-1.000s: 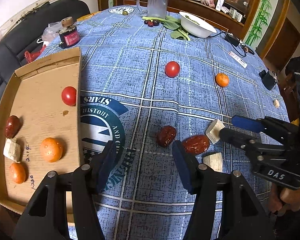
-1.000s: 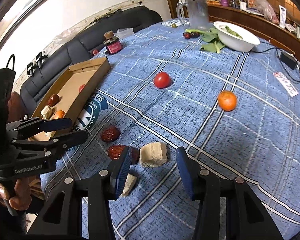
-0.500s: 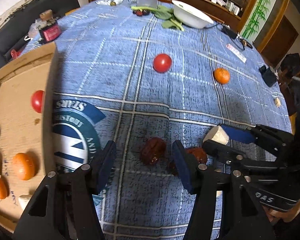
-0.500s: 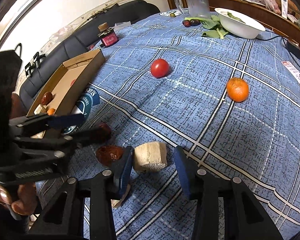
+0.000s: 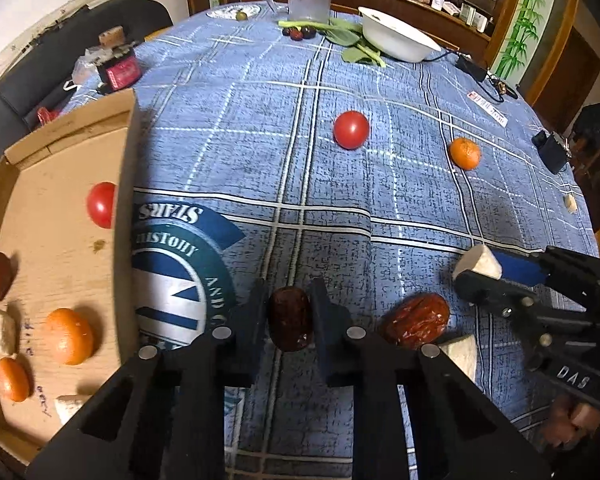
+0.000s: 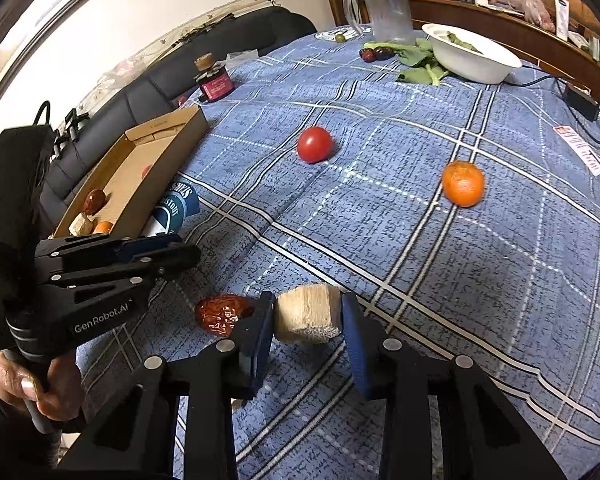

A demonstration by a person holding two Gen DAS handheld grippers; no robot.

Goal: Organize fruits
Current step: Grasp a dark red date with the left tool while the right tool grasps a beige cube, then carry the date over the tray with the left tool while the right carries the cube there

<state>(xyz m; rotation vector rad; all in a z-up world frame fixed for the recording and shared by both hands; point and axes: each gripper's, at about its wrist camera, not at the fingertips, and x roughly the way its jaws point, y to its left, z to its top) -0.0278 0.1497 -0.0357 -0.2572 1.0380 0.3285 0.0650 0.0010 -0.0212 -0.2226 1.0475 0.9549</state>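
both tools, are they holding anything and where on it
The left tool is shut on a dark red date, pinched across its sides. The right tool is shut on a pale spongy chunk, clamped on its two opposite side faces.

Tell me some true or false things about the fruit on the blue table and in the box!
1. The left tool is closed around a dark red wrinkled date. True.
2. The right tool grips a round orange tangerine. False: it grips a pale beige spongy cube; the tangerine lies apart on the blue checked tablecloth.
3. A round red tomato lies in the flat brown cardboard box. True.
4. The white bowl sits inside the box. False: it stands at the table's far end.
5. Another red tomato lies loose on the tablecloth. True.
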